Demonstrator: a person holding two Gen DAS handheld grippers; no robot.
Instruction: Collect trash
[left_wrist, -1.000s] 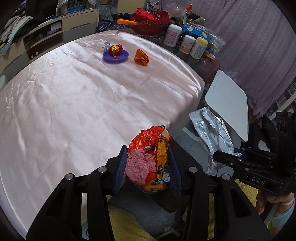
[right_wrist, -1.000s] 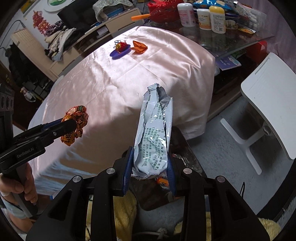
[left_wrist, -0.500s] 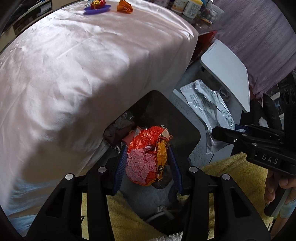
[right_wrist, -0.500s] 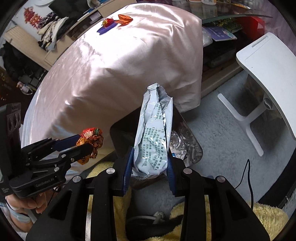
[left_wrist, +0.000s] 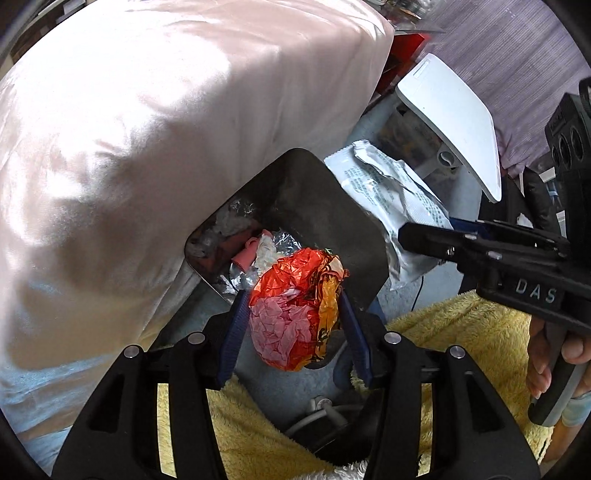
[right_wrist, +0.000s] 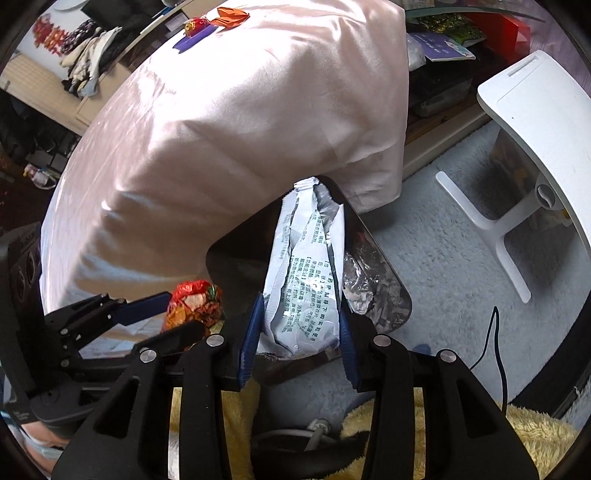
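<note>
My left gripper (left_wrist: 293, 308) is shut on a crumpled red, pink and orange wrapper (left_wrist: 295, 314) and holds it over the near edge of a dark trash bin (left_wrist: 325, 218) on the floor beside the table. My right gripper (right_wrist: 297, 314) is shut on a silver-white foil packet (right_wrist: 308, 273) and holds it over the same bin (right_wrist: 391, 295). The bin holds foil and paper scraps. The packet shows in the left wrist view (left_wrist: 391, 195), the wrapper in the right wrist view (right_wrist: 192, 302). An orange wrapper (right_wrist: 232, 14) and a purple dish (right_wrist: 192, 37) with a candy lie far off on the table.
The table under a pink satin cloth (left_wrist: 166, 110) overhangs the bin's far side. A white stool (right_wrist: 535, 122) stands to the right on pale carpet. A yellow fluffy rug (left_wrist: 461, 339) lies below the grippers. A black cable (right_wrist: 495, 343) runs on the floor.
Both grippers have dropped from table height to just over the bin and moved closer to it, each still holding its piece of trash.
</note>
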